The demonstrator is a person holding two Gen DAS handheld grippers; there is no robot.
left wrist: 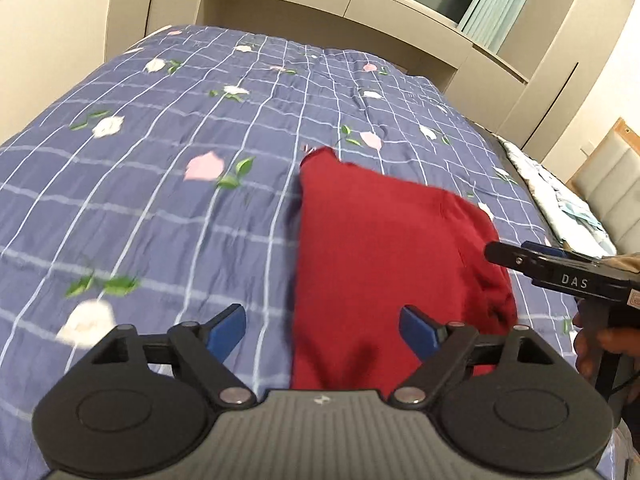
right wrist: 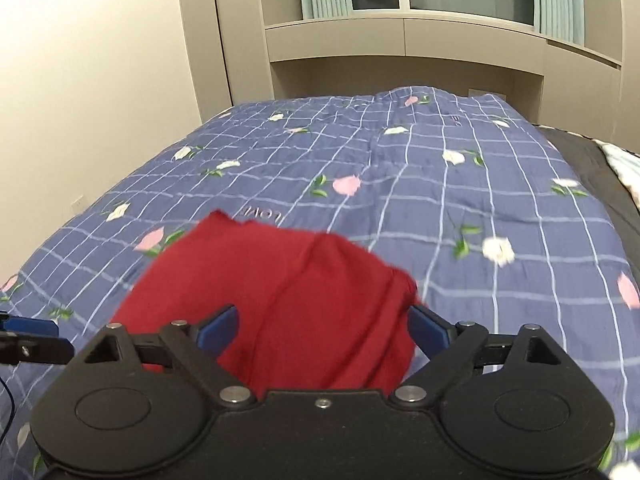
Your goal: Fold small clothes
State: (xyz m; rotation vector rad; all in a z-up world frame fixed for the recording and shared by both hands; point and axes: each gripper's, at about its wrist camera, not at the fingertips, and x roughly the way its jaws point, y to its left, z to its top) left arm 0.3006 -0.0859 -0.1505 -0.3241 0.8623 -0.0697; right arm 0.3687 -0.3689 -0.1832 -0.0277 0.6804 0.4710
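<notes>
Red cloth [left wrist: 384,264] lies on the bed [left wrist: 160,208], flat and bunched into a rough folded slab, right of centre in the left wrist view. Its near edge runs under the left gripper [left wrist: 322,326]; the cloth's left border passes between the two blue fingers, closer to the right one. Left gripper jaws stand wide, nothing clamped; the pads are clear of the fabric.

In the right wrist view the cloth [right wrist: 288,288] sits straight ahead of the right gripper [right wrist: 322,326] and fills the gap between its fingers. Jaws wide here too; the cloth lies between and beyond them, but neither pad presses on it. Whether the right pad brushes the cloth's edge I cannot tell, the picture is blurred there.

Right gripper body [left wrist: 568,276] enters the left view from the right edge, black, held in a hand [left wrist: 600,344], just beside the cloth's right side. A blue fingertip of the left gripper [right wrist: 32,326] shows at the left edge of the right view.

Materials: cloth is a deep red, soft knit-like fabric, with one pointed corner at the far end and a raised fold line down its length. Bed cover is blue-violet with a white grid and printed pink and white flowers with green leaves, lightly creased. Gripper bodies are matt black plastic with metal pivot pins.

No containers in view.
</notes>
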